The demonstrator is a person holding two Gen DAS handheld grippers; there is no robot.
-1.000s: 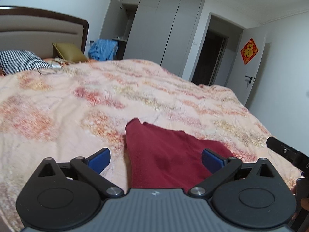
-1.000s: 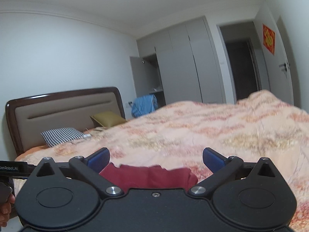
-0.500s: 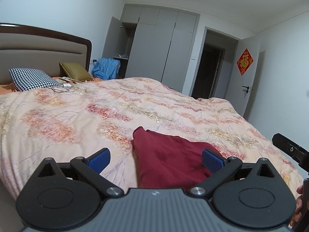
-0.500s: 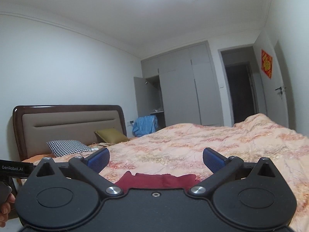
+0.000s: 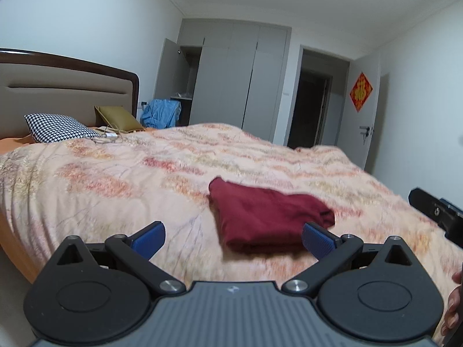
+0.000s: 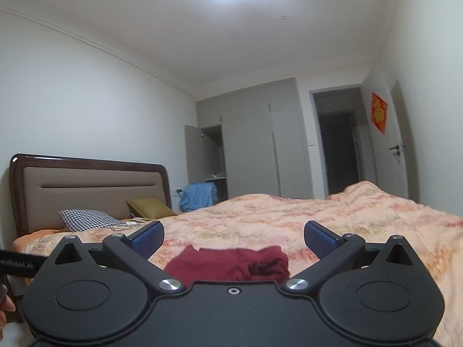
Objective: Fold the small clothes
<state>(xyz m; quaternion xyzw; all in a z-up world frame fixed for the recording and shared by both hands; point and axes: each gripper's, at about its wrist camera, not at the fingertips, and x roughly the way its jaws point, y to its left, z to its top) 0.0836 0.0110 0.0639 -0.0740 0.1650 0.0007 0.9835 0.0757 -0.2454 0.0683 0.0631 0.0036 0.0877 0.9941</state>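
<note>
Left wrist view: the left gripper [image 5: 233, 235] hangs wide open and empty above the bed [image 5: 101, 173], where the red garment [image 5: 267, 218] lies folded, soft and light, probably best pinched at a corner. Right wrist view: the right gripper [image 6: 233, 237] gapes empty too, the garment just below, somewhat blurred.

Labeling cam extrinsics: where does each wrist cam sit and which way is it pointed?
Left wrist: on the open left gripper, looking across the bed at the folded red garment; the other gripper and fingertips at right edge.
Right wrist: on the open right gripper, pitched higher toward wall and ceiling; a fingertip at left edge.
Shared: garment, bed, headboard, wardrobe.
</note>
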